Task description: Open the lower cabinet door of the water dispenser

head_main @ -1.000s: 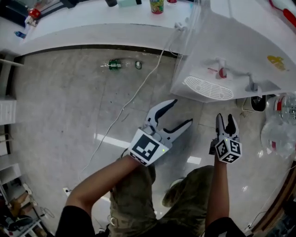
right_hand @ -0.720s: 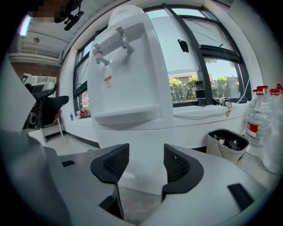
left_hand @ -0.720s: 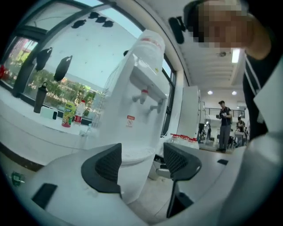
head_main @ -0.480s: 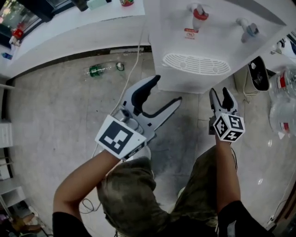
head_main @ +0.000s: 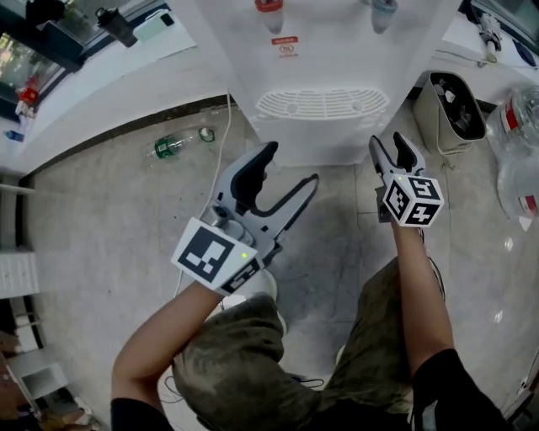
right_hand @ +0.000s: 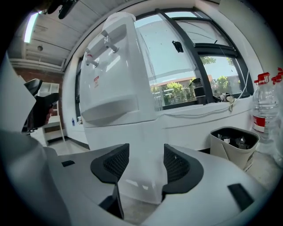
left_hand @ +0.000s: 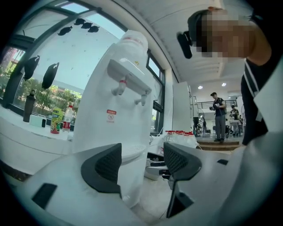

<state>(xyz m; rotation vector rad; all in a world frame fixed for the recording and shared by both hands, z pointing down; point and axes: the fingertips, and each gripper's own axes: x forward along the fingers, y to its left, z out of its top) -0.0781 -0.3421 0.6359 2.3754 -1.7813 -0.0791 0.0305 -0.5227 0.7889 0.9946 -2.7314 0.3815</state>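
Grey floor tiles [head_main: 109, 219] underfoot, facing white water dispenser [head_main: 324, 59]; holding left gripper [head_main: 290, 164] and right gripper [head_main: 389, 141] near it, jaws apart, gripping nothing.

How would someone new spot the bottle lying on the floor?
Find the white water dispenser at top centre. Left of it, by the counter's foot, the bottle lies on the grey floor. Unlike the red-capped bottles at right, it has a green label.

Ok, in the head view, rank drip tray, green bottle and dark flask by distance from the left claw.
1. Drip tray, just ahead of the left claw.
2. Green bottle, on the floor to the left.
3. Dark flask, on the counter, far left.
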